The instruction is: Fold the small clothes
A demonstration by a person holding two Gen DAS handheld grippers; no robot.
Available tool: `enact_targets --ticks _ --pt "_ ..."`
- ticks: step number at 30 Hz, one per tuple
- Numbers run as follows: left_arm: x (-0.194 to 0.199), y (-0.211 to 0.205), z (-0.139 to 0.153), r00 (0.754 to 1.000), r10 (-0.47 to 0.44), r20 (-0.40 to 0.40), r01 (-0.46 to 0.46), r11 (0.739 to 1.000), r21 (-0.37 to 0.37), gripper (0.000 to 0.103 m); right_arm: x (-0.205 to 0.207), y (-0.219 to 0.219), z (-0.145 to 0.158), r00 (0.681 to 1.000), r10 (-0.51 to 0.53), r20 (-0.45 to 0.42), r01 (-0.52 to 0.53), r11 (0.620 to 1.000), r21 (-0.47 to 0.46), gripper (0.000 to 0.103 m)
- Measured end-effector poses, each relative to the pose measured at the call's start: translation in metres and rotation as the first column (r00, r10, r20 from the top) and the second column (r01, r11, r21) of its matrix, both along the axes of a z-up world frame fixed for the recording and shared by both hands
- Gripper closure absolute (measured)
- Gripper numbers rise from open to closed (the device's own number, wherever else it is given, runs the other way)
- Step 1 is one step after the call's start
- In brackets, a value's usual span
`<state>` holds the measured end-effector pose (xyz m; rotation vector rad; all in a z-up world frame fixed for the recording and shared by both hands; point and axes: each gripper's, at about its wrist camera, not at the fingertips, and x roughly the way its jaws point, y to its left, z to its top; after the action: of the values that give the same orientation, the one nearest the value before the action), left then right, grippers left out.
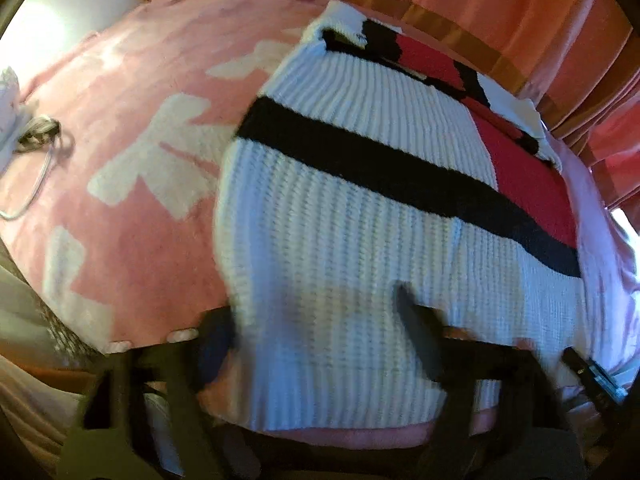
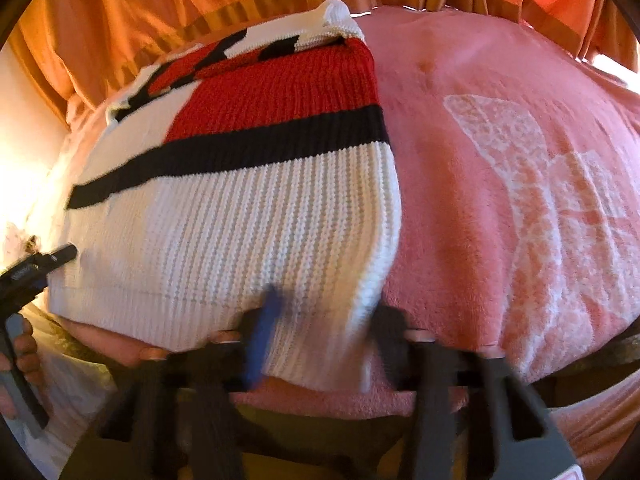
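A white ribbed knit sweater [image 1: 360, 220] with a black stripe and a red panel lies flat on a pink blanket [image 1: 140, 140]. It also shows in the right wrist view [image 2: 240, 220]. My left gripper [image 1: 316, 320] is open, its fingers astride the sweater's near left hem corner. My right gripper [image 2: 328, 320] is open, its fingers astride the near right hem corner. The left gripper [image 2: 36, 268] appears at the left edge of the right wrist view, and the right gripper's tip [image 1: 592, 372] appears at the lower right of the left wrist view. Both views are blurred near the fingers.
The pink blanket [image 2: 520, 200] has white bow patterns and covers a bed. Orange curtains [image 2: 240, 0] hang behind. A cable and a white object [image 1: 28, 140] lie at the far left of the blanket.
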<state>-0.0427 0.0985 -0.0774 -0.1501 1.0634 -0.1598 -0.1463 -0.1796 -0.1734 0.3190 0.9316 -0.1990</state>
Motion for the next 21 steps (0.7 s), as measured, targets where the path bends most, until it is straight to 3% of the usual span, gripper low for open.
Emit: enact_targets --ticks 1,4,11,21 --pt "0.002 0.004 -0.001 1.0 -0.029 -0.008 0.029 0.999 -0.043 0.09 -0.001 -0.004 0.0 1.0 0.008 0.009 -0.008 0.998 0.055 0.091" --pt "0.003 0.016 0.005 1.0 -0.011 -0.022 0.008 0.992 -0.128 0.092 -0.005 -0.008 0.005 0.999 0.004 0.04 -0.009 0.993 0.12 0.094" --pt "-0.033 0.028 0.048 0.994 -0.066 0.085 0.076 0.99 -0.12 0.093 -0.048 0.0 0.059 0.985 0.021 0.17 -0.033 0.997 0.065 0.095" --pt "-0.138 0.031 0.092 0.974 -0.199 0.105 0.206 0.977 -0.062 0.093 -0.16 0.009 0.087 0.989 0.066 0.129 -0.074 0.996 0.055 0.095"
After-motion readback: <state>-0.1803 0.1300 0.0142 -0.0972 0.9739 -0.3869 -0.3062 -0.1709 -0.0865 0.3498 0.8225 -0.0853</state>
